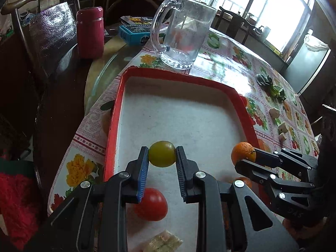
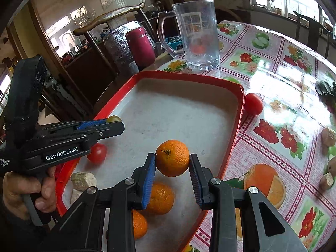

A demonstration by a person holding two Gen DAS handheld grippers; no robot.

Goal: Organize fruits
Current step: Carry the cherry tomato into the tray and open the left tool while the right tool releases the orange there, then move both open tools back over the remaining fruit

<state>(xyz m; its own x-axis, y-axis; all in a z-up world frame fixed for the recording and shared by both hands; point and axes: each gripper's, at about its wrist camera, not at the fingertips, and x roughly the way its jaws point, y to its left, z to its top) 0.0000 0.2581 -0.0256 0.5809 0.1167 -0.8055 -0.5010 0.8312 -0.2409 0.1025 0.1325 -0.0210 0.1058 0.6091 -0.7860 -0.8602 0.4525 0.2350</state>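
Observation:
My left gripper (image 1: 162, 154) is shut on a yellow-green round fruit (image 1: 162, 153) and holds it above the red-rimmed tray (image 1: 178, 77). My right gripper (image 2: 172, 158) is shut on an orange mandarin (image 2: 172, 158) above the tray (image 2: 189, 76). In the right wrist view the left gripper (image 2: 114, 122) shows at the left with the green fruit (image 2: 114, 118) at its tip. On the tray floor lie a red tomato (image 1: 152, 203) (image 2: 97, 152) and two more mandarins (image 2: 160, 198) (image 2: 139, 224). Another tomato (image 2: 253, 104) lies on the table just outside the tray's right rim.
A glass mug (image 1: 182, 31) (image 2: 196, 34) stands behind the tray, with a maroon flask (image 1: 90, 32) and a blue box (image 1: 135, 34) further left. Beige food pieces (image 2: 83, 180) lie in the tray's near corner. Green leaves (image 1: 271, 87) and beige chunks (image 1: 275, 112) lie on the flowered tablecloth at the right.

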